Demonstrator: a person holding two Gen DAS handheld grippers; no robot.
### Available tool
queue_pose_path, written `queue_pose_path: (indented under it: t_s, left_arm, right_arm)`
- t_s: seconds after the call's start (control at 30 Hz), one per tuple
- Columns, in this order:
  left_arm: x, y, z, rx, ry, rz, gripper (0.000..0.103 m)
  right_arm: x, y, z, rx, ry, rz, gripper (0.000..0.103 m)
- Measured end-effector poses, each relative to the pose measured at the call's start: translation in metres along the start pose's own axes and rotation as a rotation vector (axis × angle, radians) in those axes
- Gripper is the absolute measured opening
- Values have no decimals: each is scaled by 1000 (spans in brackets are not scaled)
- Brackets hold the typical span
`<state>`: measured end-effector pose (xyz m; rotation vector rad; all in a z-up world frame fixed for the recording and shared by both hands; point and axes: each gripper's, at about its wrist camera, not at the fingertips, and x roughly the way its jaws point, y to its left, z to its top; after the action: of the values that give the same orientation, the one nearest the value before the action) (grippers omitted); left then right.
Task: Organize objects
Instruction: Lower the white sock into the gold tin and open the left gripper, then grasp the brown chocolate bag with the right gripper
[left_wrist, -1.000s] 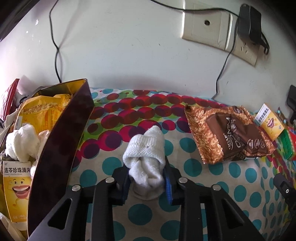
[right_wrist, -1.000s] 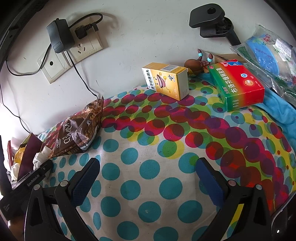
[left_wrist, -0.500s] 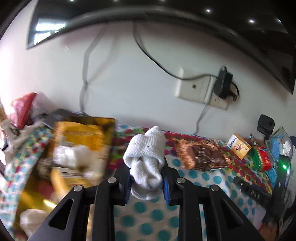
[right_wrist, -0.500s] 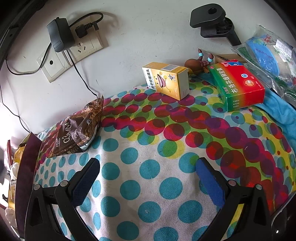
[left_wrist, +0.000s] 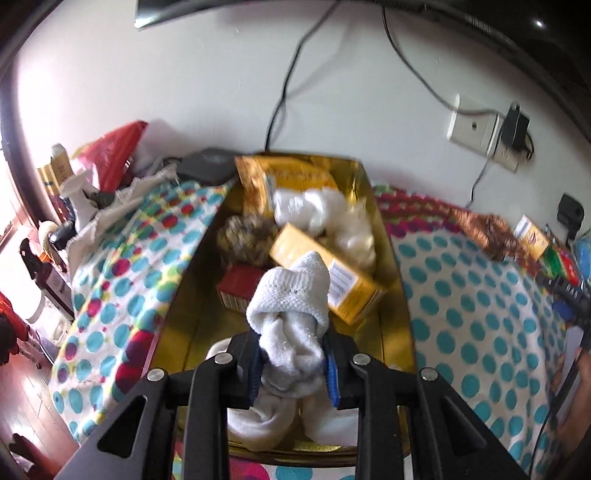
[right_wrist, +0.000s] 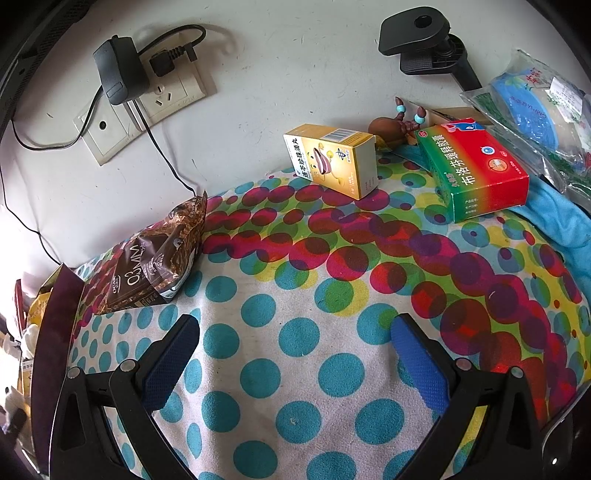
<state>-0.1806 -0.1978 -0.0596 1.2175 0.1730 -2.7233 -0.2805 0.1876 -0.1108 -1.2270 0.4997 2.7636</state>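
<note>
White knit, rolled up into a bundle: that's the sock (left_wrist: 291, 317) your left gripper (left_wrist: 291, 363) has clamped between its blue pads (left_wrist: 256, 363), pinched around the lower half so the rounded folded end sticks up and forward past the fingertips. Its long axis runs pretty much along the line the gripper points, away from you and a bit upward in the wrist view. Holding it low like that makes sense to me, since the bulky top stays free and the roll can't unravel.

Right now it hangs over the gold box (left_wrist: 388, 258), which sits directly under and ahead of the fingers, already holding a yellow carton (left_wrist: 354, 291), a red pack (left_wrist: 236, 288), more white socks (left_wrist: 314, 206) and a yellow bag (left_wrist: 295, 175). Looks like you're lined up for a drop into the near end.

Your right gripper (right_wrist: 295, 350) is spread wide with nothing in it, parked above the dotted cloth (right_wrist: 295, 369), with the brown snack bag (right_wrist: 155, 266) ahead to its left and the yellow medicine box (right_wrist: 332, 158) and red-green box (right_wrist: 476, 166) further ahead.
</note>
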Motion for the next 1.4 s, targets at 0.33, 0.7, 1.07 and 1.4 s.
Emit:
queue_pose_path:
  t_s: [0.33, 0.7, 1.07, 1.4]
  left_arm:
    - [28, -7, -2, 20, 54, 2, 34]
    - [-50, -10, -4, 14, -177, 45, 89]
    - [-125, -35, -129, -1, -361, -107, 90]
    - [-116, -36, -151, -10, -324, -228, 90]
  right_arm:
    - [1, -1, 0, 1, 0, 1, 103]
    - [2, 2, 0, 4, -1, 4, 103]
    - [5, 3, 0, -27, 13, -20, 103]
    - [0, 64, 3, -238, -3, -39, 103]
